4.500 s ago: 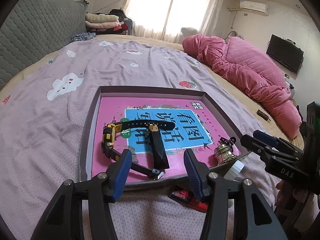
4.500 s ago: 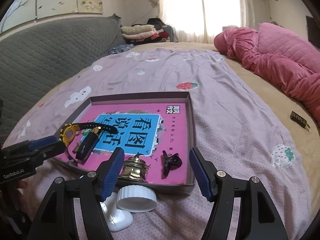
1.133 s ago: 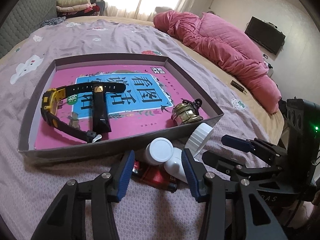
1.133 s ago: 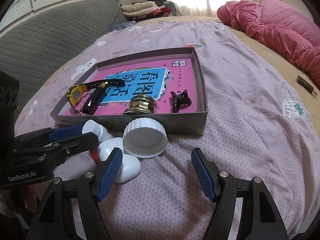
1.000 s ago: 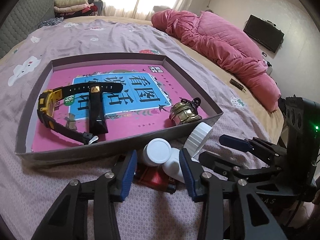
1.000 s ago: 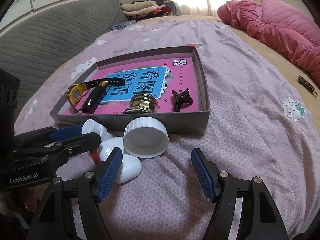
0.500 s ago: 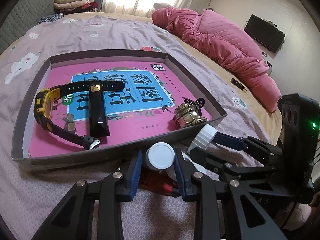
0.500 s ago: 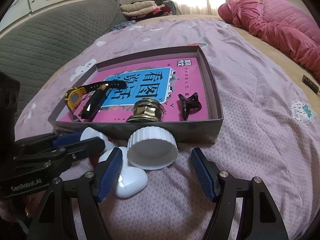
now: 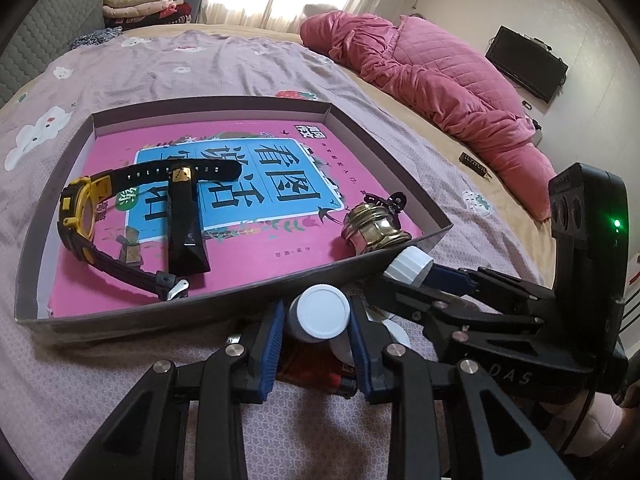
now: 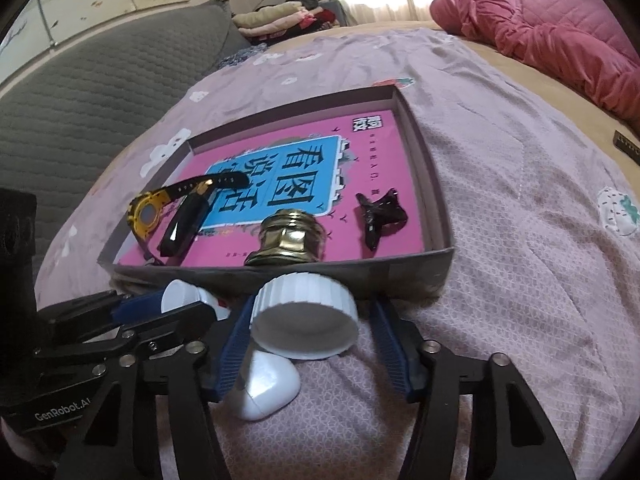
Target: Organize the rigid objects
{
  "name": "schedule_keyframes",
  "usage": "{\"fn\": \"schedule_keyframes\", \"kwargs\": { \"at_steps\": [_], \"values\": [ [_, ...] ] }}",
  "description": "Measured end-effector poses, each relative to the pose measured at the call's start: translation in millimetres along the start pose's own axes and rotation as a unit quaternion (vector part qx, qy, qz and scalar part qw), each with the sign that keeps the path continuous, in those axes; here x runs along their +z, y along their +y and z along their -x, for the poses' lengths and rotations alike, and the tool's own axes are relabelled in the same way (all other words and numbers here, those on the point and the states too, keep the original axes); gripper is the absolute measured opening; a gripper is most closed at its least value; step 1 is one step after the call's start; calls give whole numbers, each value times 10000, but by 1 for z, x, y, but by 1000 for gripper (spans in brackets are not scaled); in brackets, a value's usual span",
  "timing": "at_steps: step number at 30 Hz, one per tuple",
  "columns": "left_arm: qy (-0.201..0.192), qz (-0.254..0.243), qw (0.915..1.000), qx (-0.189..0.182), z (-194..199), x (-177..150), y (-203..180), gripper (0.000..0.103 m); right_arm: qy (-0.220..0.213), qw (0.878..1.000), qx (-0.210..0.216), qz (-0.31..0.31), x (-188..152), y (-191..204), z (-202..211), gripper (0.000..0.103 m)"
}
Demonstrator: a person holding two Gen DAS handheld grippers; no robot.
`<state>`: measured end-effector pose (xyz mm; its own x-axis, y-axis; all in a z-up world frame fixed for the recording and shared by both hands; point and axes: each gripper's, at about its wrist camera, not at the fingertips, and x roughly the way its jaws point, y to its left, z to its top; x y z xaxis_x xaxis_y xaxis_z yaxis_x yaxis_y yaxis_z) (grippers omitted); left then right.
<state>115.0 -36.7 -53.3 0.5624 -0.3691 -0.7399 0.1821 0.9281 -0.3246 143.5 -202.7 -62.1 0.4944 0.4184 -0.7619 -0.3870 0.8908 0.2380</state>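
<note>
A shallow grey box lid (image 9: 52, 184) with a pink book inside lies on the bed. It holds a yellow and black watch (image 9: 80, 216), a black bar (image 9: 184, 224), a brass fitting (image 9: 374, 230) and a black hair clip (image 10: 380, 212). Just outside its near wall lie a small white-capped bottle (image 9: 320, 312), a big white jar lid (image 10: 306, 316), a white earbud case (image 10: 266, 384) and a red lighter (image 9: 316, 376). My left gripper (image 9: 316, 344) is shut on the small bottle. My right gripper (image 10: 312, 340) is open, its blue pads on either side of the big lid.
The lilac bedspread (image 10: 520, 240) stretches right of the box. A pink quilt (image 9: 440, 80) is heaped at the far right, with a small dark bar (image 9: 474, 166) near it. A grey headboard (image 10: 80, 100) and folded clothes (image 9: 140, 4) stand behind.
Both grippers moved forward to the objects in front of the box. My left gripper narrowed and closed on the small bottle. My right gripper came round the big lid, still open.
</note>
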Motion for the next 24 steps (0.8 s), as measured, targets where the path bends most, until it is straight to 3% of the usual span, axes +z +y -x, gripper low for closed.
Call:
{"fn": "schedule_keyframes", "kwargs": {
  "at_steps": [4, 24],
  "values": [
    [-22, 25, 10000, 27, 1, 0, 1, 31, -3, 10000, 36, 34, 0, 0, 0, 52],
    [-163, 37, 9998, 105, 11, 2, -1, 30, -205, 9995, 180, 140, 4, 6, 16, 51]
  ]
}}
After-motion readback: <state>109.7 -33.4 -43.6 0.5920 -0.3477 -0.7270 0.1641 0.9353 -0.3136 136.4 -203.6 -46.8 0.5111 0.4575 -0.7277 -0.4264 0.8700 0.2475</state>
